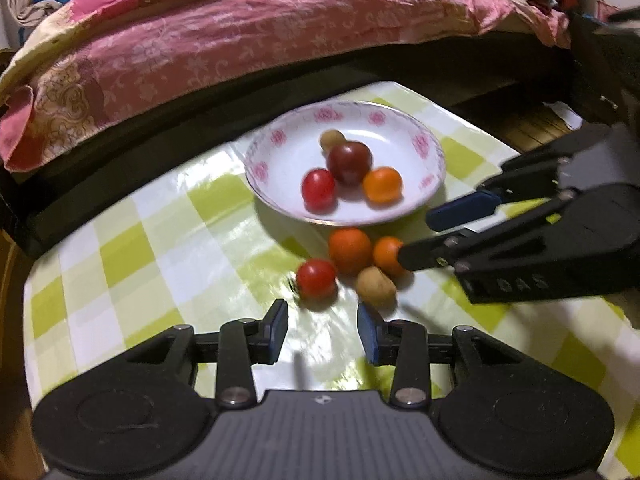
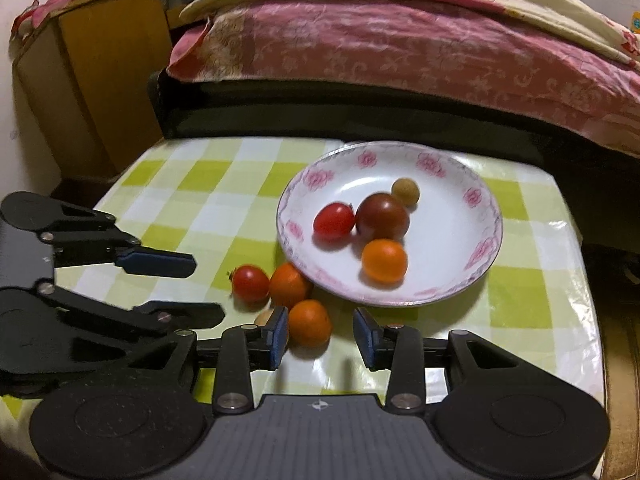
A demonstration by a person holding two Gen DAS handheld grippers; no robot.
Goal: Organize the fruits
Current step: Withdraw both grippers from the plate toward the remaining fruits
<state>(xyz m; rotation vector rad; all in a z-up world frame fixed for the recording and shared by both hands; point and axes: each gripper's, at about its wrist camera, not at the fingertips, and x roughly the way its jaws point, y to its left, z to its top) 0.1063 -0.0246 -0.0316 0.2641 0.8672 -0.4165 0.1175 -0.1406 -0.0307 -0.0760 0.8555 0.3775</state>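
Observation:
A white plate with pink flowers (image 1: 280,152) (image 2: 460,216) sits on the checked table and holds a red tomato (image 1: 318,189), a dark red one (image 1: 349,161), an orange one (image 1: 382,185) and a small tan fruit (image 1: 332,139). In front of it on the cloth lie a red tomato (image 1: 317,278) (image 2: 250,283), two orange fruits (image 1: 350,251) (image 2: 289,285) (image 2: 309,323) and a tan fruit (image 1: 376,286). My left gripper (image 1: 323,330) is open, just short of the loose fruits. My right gripper (image 2: 320,332) is open, with the nearer orange fruit at the mouth of its jaws.
The table has a green and white checked cloth (image 1: 160,240) (image 2: 208,196). A bed with pink bedding (image 1: 240,40) (image 2: 400,48) runs along the far edge. A wooden cabinet (image 2: 100,80) stands at the far left in the right wrist view.

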